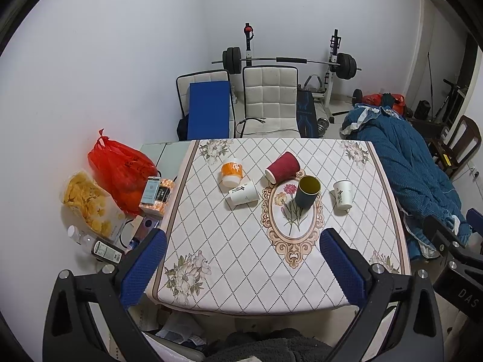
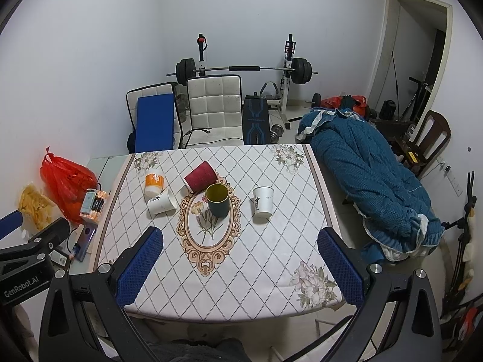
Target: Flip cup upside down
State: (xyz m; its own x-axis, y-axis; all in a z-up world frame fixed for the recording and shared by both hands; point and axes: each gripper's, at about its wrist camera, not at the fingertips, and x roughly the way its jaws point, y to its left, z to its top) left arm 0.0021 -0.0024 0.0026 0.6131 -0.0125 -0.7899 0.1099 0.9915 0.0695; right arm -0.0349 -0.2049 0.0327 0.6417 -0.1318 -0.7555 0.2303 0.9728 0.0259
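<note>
Several cups stand or lie on the patterned tablecloth (image 1: 241, 241) (image 2: 265, 241). A dark green cup (image 1: 307, 192) (image 2: 218, 200) stands upright, mouth up, near the middle. A white paper cup (image 1: 343, 194) (image 2: 262, 202) stands upright to its right. A maroon ribbed cup (image 1: 282, 167) (image 2: 200, 177) and a white paper cup (image 1: 243, 193) (image 2: 161, 201) lie on their sides. An orange and white cup (image 1: 231, 173) (image 2: 153, 181) stands at the left. My left gripper (image 1: 243, 268) and right gripper (image 2: 240, 267) are both open and empty, held above the table's near edge, far from the cups.
Left of the table lie a red plastic bag (image 1: 120, 172) (image 2: 65, 181), a bag of chips (image 1: 87, 199), boxes and bottles. A blue quilt (image 1: 413, 169) (image 2: 371, 181) lies to the right. White chairs (image 1: 268, 99) and a barbell rack (image 1: 286, 60) stand behind.
</note>
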